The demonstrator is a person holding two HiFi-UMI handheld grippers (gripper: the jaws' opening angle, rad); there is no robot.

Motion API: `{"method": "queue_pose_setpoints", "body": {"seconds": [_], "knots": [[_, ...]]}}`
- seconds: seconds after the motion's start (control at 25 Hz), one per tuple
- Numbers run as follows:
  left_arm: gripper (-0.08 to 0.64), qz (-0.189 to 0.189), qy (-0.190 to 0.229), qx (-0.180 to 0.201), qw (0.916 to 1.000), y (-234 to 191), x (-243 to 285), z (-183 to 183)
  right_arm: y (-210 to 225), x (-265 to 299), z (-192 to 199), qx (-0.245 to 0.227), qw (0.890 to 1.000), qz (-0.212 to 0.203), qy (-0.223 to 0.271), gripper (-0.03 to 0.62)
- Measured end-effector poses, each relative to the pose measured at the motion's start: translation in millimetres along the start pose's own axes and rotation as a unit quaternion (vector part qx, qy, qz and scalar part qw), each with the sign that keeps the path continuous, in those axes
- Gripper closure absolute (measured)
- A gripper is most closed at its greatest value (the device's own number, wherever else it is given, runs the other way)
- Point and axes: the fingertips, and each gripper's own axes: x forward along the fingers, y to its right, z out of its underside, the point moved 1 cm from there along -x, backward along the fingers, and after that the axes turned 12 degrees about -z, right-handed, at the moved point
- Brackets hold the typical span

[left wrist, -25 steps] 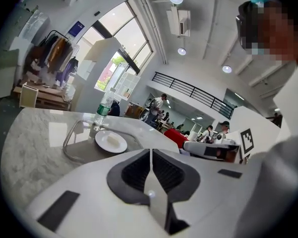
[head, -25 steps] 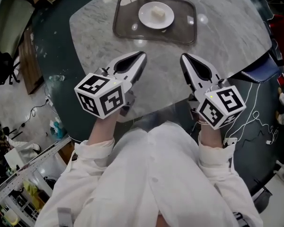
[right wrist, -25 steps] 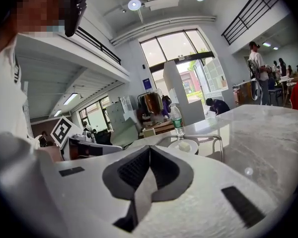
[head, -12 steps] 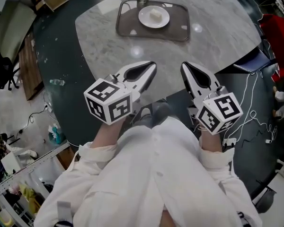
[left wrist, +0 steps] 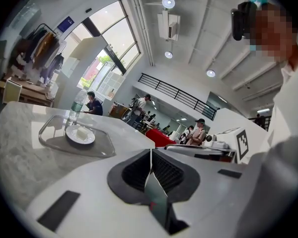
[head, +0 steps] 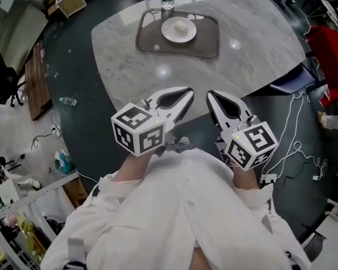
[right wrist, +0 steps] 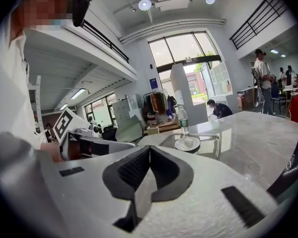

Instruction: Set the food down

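Food (head: pixel 181 26) on plate (head: pixel 170 32) in tray (head: pixel 206 40), left gripper (head: pixel 189 90) and right gripper (head: pixel 209 93) fingers pressed together, empty

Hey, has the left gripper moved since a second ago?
Yes. The left gripper has drawn back from the tray, toward the person and the table's near edge.
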Motion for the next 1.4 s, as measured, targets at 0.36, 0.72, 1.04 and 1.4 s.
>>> {"method": "queue_pose_setpoints", "body": {"seconds": [0.36, 0.72, 1.04, 1.4], "knots": [[0.537, 0.001, -0.002, 0.005, 1.0000, 33, 14, 3, 3, -25, 2, -0.006, 1.000, -0.020, 0.003, 0.589], [0.537, -0.011, -0.018, 0.014, 0.9997, 44, 17, 14, 8, -44, 9, -0.008, 1.000, -0.016, 0.002, 0.589], [0.537, -0.009, -0.021, 0.021, 0.9995, 49, 14, 16, 4, -46, 10, -0.016, 1.000, -0.012, -0.003, 0.589], [0.537, -0.007, -0.025, 0.028, 0.9993, 45, 10, 17, -1, -42, 10, -0.021, 1.000, -0.004, -0.006, 0.589]]}}
